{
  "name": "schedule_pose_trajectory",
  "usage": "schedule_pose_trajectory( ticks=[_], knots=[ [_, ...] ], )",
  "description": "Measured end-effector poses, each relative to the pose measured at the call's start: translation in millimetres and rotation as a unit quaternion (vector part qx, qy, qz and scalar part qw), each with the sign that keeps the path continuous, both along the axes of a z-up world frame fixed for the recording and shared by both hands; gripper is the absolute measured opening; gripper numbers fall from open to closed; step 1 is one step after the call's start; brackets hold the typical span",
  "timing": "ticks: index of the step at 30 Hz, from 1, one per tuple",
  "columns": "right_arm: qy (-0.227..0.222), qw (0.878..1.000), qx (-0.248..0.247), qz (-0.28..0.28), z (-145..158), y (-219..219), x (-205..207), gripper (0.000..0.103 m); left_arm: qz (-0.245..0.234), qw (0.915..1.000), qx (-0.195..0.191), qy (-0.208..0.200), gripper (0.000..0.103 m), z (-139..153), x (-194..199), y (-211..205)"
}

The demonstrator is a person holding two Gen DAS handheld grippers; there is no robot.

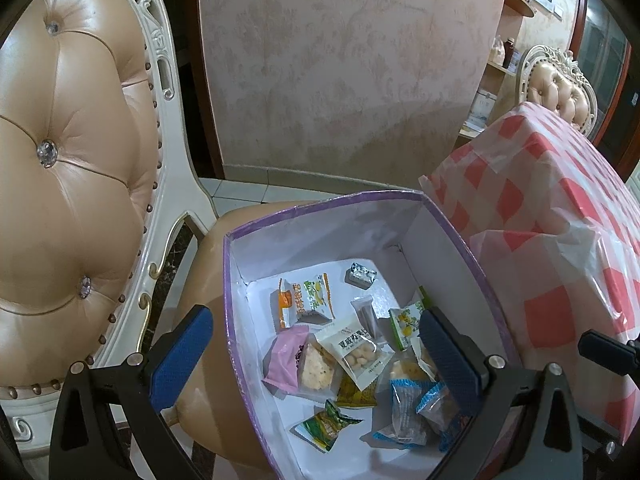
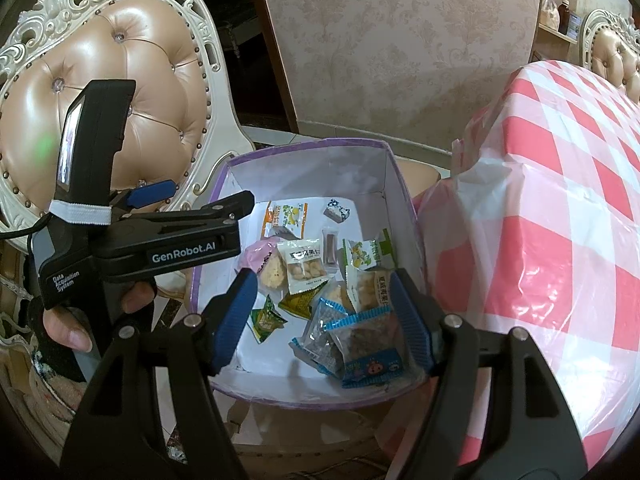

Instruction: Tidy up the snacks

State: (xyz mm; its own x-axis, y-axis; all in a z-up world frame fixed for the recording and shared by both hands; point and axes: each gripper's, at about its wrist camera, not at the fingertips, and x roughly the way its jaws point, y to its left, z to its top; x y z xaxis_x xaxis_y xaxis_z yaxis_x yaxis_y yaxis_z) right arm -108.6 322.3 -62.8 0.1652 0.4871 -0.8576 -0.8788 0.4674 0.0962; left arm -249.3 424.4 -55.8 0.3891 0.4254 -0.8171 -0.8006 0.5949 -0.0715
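Note:
A purple box with a white inside [image 1: 320,236] [image 2: 400,184] stands on a chair seat and holds several wrapped snacks: an orange-green pack [image 1: 306,300] [image 2: 286,216], a white nut pack [image 1: 356,350] [image 2: 306,266], a pink pack [image 1: 286,356], blue-edged packs [image 1: 408,412] [image 2: 360,340]. My left gripper [image 1: 320,364] is open and empty, its jaws astride the box's left wall. It also shows in the right wrist view [image 2: 192,200]. My right gripper [image 2: 326,316] is open and empty above the blue-edged packs.
A tufted tan leather chair [image 1: 72,160] [image 2: 120,92] stands left of the box. A table with a red-and-white checked plastic cover [image 1: 552,208] [image 2: 560,200] stands close on the right. A wallpapered wall [image 1: 340,60] is behind.

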Motion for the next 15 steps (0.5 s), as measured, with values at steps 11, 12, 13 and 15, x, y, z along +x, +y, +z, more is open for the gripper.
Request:
schedule_pose_trajectory(
  ticks=[11, 12, 13, 15],
  knots=[
    [-0.001, 1.0, 0.0, 0.001, -0.4, -0.8, 0.2, 0.072, -0.002, 1.0, -0.003, 0.002, 0.103, -1.8, 1.2, -1.5],
    [0.0, 1.0, 0.0, 0.001, -0.2, -0.5, 0.1, 0.072, -0.001, 1.0, -0.003, 0.002, 0.103, -2.1, 1.4, -1.6],
    [0.0, 1.0, 0.0, 0.0, -0.2, -0.4, 0.1, 0.072, -0.002, 1.0, -0.003, 0.003, 0.103, -2.3, 1.5, -1.3],
    [-0.001, 1.0, -0.001, 0.001, -0.2, 0.1, 0.0, 0.072, -0.002, 1.0, -0.004, 0.003, 0.103, -2.7, 1.7, -1.5]
  ],
)
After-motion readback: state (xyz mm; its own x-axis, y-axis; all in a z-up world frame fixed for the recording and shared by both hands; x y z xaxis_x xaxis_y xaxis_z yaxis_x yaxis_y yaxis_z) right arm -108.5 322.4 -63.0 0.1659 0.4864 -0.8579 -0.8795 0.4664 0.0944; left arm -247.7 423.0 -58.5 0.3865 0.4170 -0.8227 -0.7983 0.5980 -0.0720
